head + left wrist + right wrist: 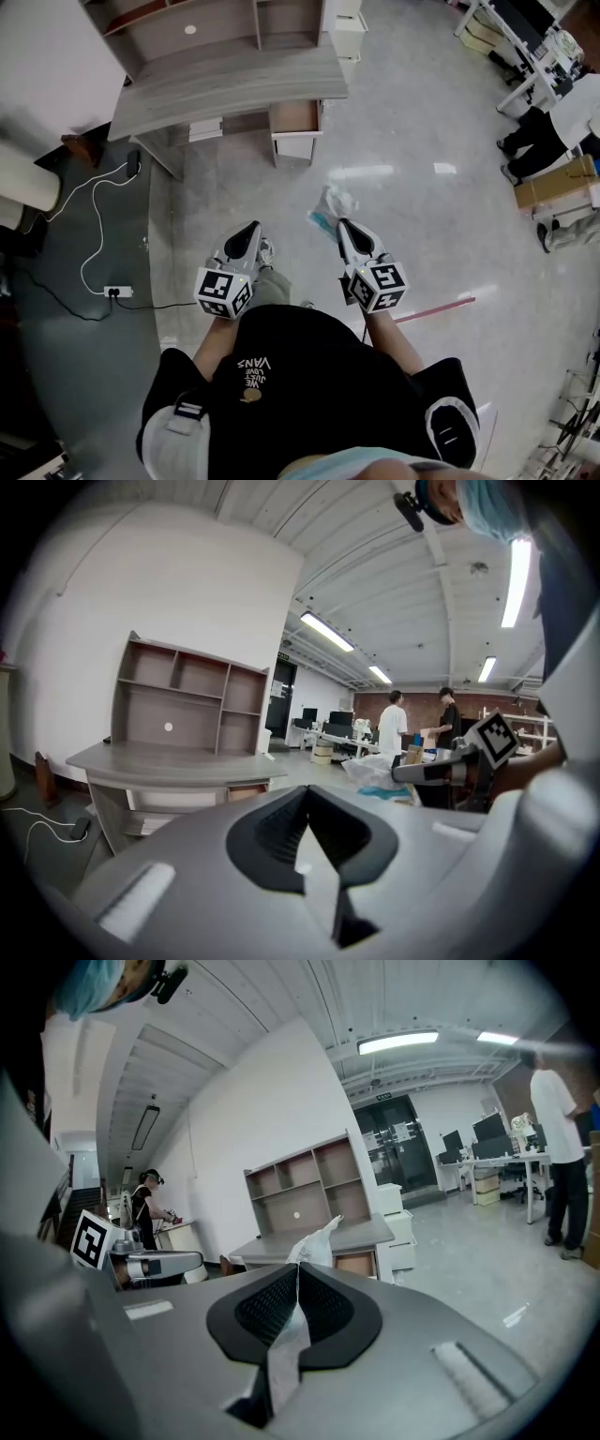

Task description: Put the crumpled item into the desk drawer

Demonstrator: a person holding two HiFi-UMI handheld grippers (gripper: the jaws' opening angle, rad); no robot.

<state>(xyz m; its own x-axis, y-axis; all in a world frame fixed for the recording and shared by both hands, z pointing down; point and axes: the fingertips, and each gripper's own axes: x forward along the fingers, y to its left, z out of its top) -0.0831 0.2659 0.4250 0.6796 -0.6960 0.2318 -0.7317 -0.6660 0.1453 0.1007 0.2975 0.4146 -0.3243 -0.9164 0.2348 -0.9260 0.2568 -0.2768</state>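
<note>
Right claw (341, 225) pinches crumpled item (335, 200); floor (403, 112) separates it from desk drawer (295, 118).

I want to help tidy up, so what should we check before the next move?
1. Right tool shut on the item: ok.
2. Drawer open: ok, it is pulled out under the desk.
3. Item above the drawer: not ok, the desk is far off across the floor.
4. Cable out of the way: ok, it lies off to the left.
5. Left tool free: ok, it is shut with nothing in it.
6. Room inside the drawer: cannot tell from here.
</note>
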